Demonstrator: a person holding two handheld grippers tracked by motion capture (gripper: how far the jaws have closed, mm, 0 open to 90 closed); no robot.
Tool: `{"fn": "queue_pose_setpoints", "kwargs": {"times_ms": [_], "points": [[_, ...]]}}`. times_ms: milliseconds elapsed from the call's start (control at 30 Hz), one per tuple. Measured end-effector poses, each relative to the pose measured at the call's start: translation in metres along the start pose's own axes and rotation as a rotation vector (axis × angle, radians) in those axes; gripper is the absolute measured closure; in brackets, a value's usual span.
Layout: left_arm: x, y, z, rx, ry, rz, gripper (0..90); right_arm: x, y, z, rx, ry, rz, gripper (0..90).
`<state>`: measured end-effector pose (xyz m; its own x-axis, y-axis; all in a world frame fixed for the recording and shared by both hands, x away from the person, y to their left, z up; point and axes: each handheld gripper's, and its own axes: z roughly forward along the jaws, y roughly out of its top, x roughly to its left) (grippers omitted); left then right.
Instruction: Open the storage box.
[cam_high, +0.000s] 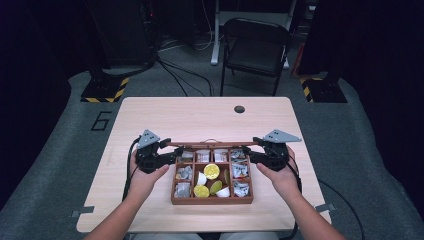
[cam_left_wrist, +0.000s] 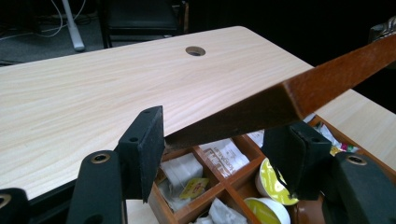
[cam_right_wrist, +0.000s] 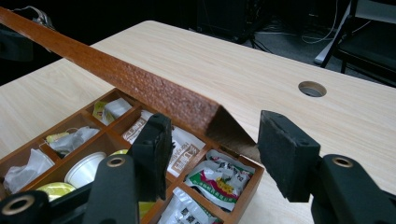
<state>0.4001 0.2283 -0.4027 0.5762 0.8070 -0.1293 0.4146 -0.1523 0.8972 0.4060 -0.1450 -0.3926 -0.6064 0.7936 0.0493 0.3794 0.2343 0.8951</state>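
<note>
Holding the hinged wooden lid (cam_high: 212, 144) up by its two ends, the left gripper (cam_high: 170, 154) and right gripper (cam_high: 250, 154) each stand with jaws part-open around a corner of the panel, though whether the pads actually pinch the wood I cannot tell. The lid hangs tilted over the back edge of the compartmented wooden box (cam_high: 212, 200), which sits near the front of the table (cam_high: 150, 115); lifting from both ends likely keeps it level and clear of the sachets (cam_right_wrist: 215, 179) and little yellow-lidded cups (cam_high: 211, 171) inside
</note>
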Motion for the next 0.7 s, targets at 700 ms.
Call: {"fn": "queue_pose_setpoints", "kwargs": {"times_ms": [700], "points": [[0.01, 0.006, 0.022, -0.013, 0.045, -0.029, 39.1, -0.009, 0.013, 0.018, -0.007, -0.018, 0.027, 43.6]]}}
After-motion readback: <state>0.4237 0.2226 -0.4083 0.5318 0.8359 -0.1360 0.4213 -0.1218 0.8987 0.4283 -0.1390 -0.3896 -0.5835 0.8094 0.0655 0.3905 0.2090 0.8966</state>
